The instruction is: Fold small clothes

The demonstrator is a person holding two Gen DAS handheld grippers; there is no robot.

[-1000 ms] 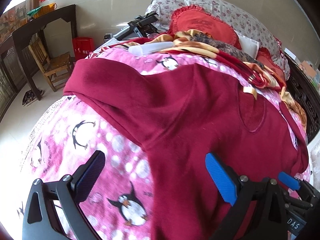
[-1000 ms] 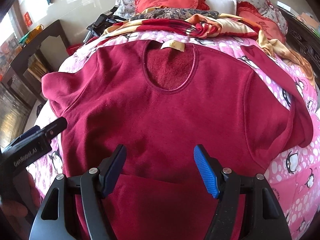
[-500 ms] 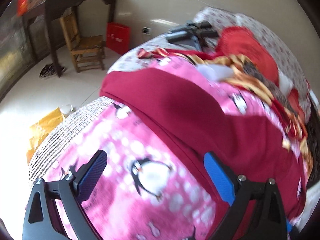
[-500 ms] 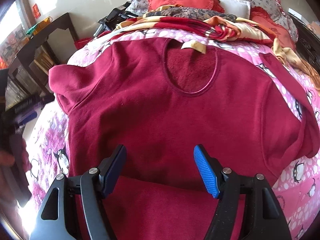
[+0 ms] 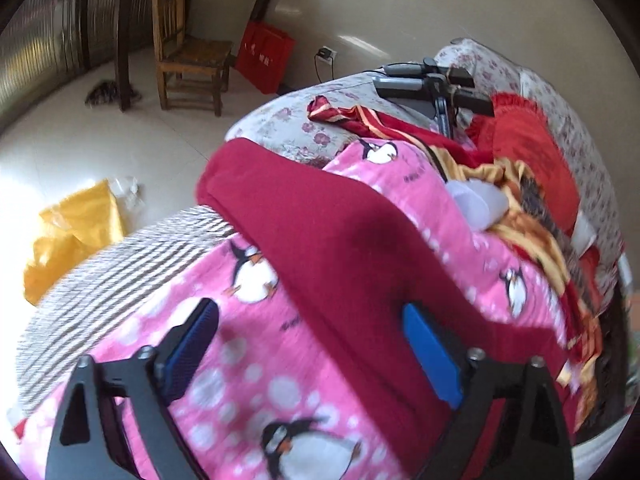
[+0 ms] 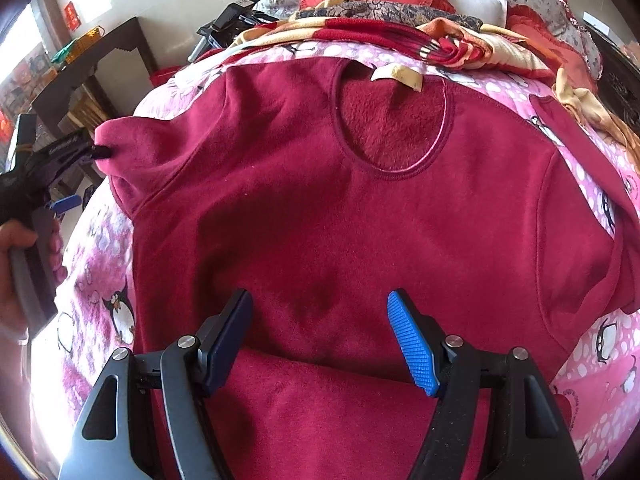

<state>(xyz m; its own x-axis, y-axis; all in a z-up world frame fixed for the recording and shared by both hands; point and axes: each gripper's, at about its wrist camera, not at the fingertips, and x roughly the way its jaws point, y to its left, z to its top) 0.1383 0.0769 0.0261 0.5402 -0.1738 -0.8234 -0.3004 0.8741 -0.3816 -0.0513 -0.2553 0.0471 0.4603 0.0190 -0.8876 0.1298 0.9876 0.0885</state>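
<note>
A dark red fleece sweater [image 6: 340, 220] lies spread face up on a pink penguin blanket [image 6: 96, 320], neckline away from me, its bottom hem folded up near my right gripper. My right gripper [image 6: 320, 340] is open and empty, hovering over the folded hem. My left gripper [image 5: 308, 344] is open and empty, above the blanket beside the sweater's left sleeve [image 5: 304, 216]. In the right wrist view the left gripper [image 6: 96, 152] sits at the tip of that sleeve [image 6: 132, 140]; whether it touches is unclear.
Pillows and a striped blanket [image 6: 400, 32] are piled at the bed's head. A tripod [image 5: 432, 88] lies there too. Left of the bed are the floor, a wooden chair [image 5: 188, 48], a red bag [image 5: 264, 56] and a yellow bag [image 5: 68, 232].
My left gripper has swung left, from over the sweater body out to the left sleeve at the bed's edge. My right gripper has stayed open over the folded hem.
</note>
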